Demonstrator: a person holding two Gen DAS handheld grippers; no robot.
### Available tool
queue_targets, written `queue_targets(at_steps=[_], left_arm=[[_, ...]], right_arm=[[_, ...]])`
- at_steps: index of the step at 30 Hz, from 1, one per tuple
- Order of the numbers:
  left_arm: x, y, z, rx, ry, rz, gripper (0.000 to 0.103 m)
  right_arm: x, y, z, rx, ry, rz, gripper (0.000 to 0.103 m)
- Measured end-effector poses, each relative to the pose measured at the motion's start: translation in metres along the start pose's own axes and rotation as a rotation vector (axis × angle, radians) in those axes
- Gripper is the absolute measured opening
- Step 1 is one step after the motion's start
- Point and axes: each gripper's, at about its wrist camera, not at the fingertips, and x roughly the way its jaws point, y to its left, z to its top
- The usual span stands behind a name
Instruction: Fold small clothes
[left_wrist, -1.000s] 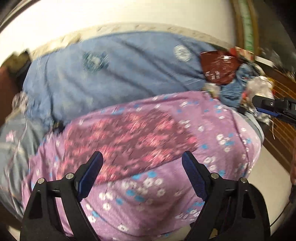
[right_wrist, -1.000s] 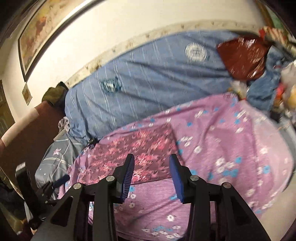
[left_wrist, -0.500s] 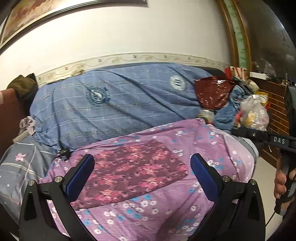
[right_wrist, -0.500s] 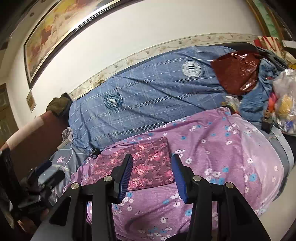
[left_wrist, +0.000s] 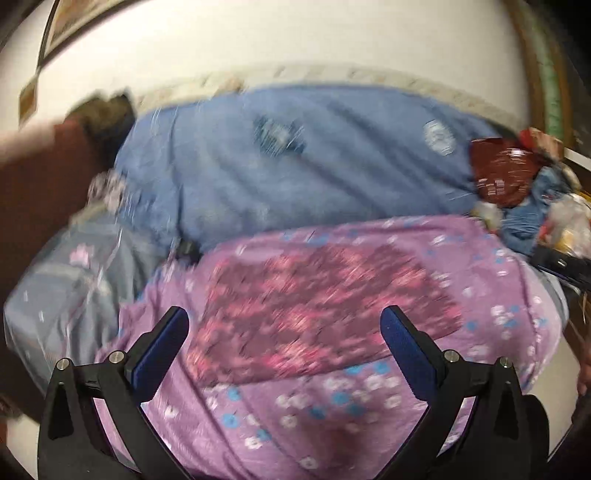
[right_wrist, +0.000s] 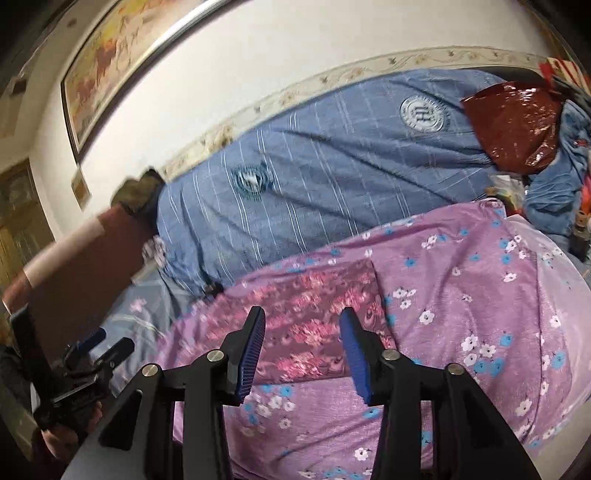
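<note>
On the lilac floral blanket (right_wrist: 480, 295) covering the bed, the folded maroon floral cloth (right_wrist: 317, 325) lies flat, just ahead of both tools. From the left, my left gripper (left_wrist: 284, 339) hangs with its jaws spread wide and empty above the cloth's near edge; my right gripper (right_wrist: 301, 349) has its jaws partly apart and closing, nothing between them. My worry is that the soft, rounded blanket gets pinched along with the cloth, dragging the fold open; the left view is also blurred, so aiming is poor. Behind lies a blue checked quilt (right_wrist: 332, 166), then a white wall with a framed painting (right_wrist: 110, 62); clutter and a dark red bag (right_wrist: 513, 125) sit far right.
</note>
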Motion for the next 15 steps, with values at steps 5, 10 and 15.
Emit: queue_targets(at_steps=[5, 10, 15], left_arm=[[0.076, 0.057, -0.018, -0.162, 0.149, 0.135, 0.103], [0.135, 0.085, -0.041, -0.262, 0.284, 0.146, 0.103], [0.162, 0.092, -0.058, -0.271, 0.331, 0.17, 0.102]], right_arm=[[0.047, -0.015, -0.006, 0.028, 0.083, -0.046, 0.038], [0.109, -0.05, -0.015, 0.129, 0.216, -0.107, 0.038], [0.162, -0.076, -0.036, 0.241, 0.324, -0.145, 0.038]])
